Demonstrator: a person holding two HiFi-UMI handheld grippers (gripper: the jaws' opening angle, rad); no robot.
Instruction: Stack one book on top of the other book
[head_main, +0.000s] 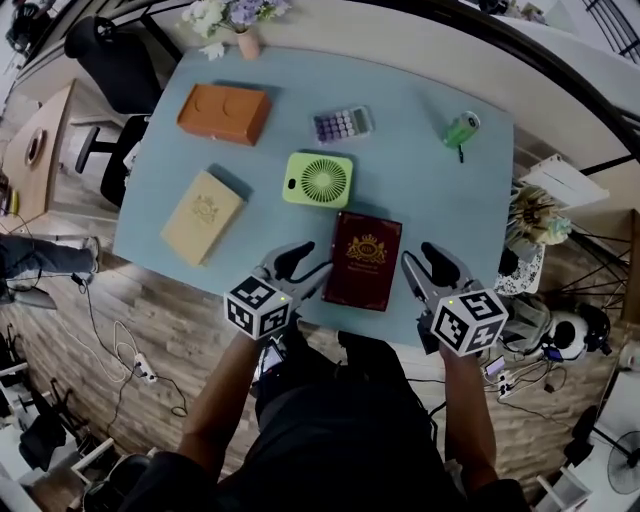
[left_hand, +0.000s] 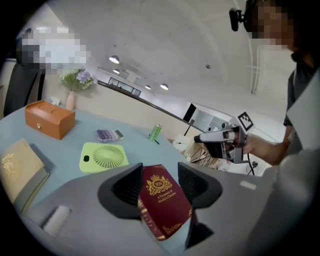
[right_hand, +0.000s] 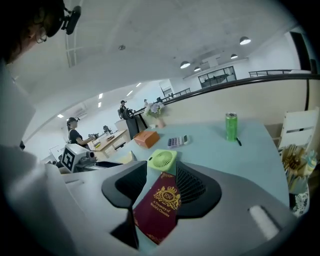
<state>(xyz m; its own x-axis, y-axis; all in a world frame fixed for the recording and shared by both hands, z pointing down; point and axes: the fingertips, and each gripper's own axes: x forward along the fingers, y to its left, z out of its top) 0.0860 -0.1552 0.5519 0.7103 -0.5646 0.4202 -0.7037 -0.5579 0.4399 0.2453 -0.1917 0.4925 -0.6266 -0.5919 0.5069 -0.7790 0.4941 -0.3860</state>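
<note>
Close to the near edge of the blue tabletop (head_main: 430, 200), about in the middle: a dark red book (head_main: 363, 260). Lying flat, gold crest on top.

Over to the left and a bit farther away, well apart from it: a tan book (head_main: 203, 216). Also flat, also with a gold crest on top. Not stacked yet, one book here and one there.

Left hand-held gripper (head_main: 305, 268) just beside the left side of the red book. Jaws wide apart, nothing pinched between them. In the left gripper view, the red book showing in the gap between the two black jaws, with no pad pressing on it.

Right hand-held gripper (head_main: 425, 268) just beside the right side of the same book. Jaws wide too, holding nothing. Same sight in the right gripper view: red book in the gap, pads off it. Touching the book's edges or not: hard to tell.

Just past the red book, on the far side: a light green fan (head_main: 318, 180), flat on its back. Farther still: a small calculator (head_main: 342, 124). Far left: an orange box (head_main: 224, 112). Far right: a green can (head_main: 462, 130) on its side in the head view, a black pen (head_main: 461, 153) close by. At the far edge: a pink vase (head_main: 246, 42) with pale flowers.
</note>
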